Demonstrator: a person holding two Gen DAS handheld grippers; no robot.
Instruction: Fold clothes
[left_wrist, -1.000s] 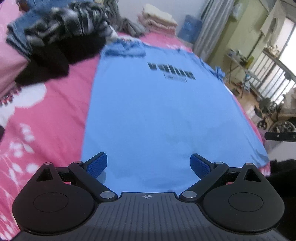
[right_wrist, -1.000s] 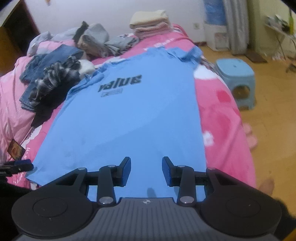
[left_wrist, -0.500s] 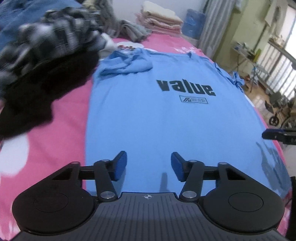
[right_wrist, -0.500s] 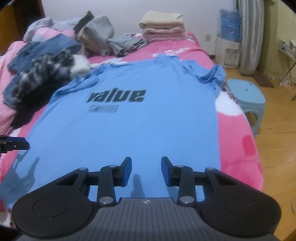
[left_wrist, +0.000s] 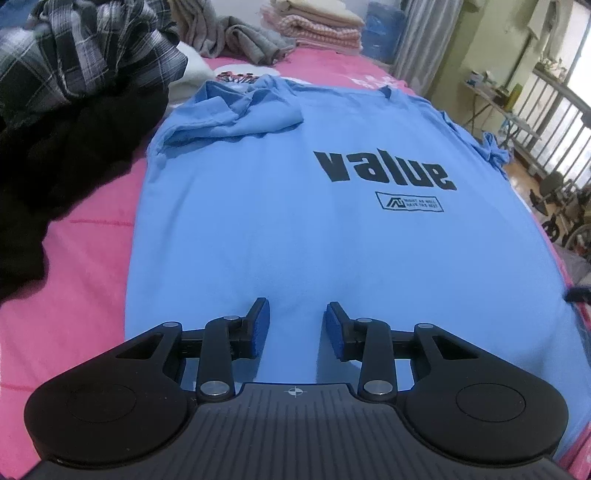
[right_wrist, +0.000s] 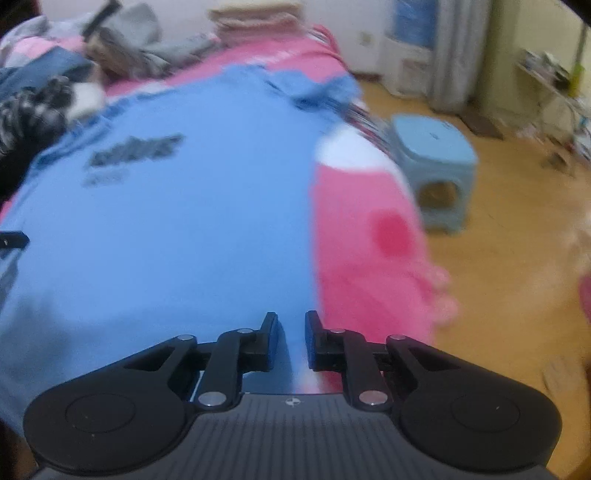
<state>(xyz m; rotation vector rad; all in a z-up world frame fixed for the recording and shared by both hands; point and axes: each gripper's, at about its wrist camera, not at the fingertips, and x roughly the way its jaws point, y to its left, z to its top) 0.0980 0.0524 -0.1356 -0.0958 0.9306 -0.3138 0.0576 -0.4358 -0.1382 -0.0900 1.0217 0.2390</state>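
Blue T-shirt (left_wrist: 280, 236) lies flat, unfolded, on pink bed (left_wrist: 74, 295) | left gripper (left_wrist: 296, 325) and right gripper (right_wrist: 291, 338) closing, gripping nothing yet | folding not begun

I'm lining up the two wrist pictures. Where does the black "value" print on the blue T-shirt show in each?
Left wrist view: the "value" print sits right of centre, upper middle, sharp, above a small boxed logo.
Right wrist view: the print sits left of centre, upper part, blurred.
Shared landmark: the stack of folded towels at the far end of the bed.
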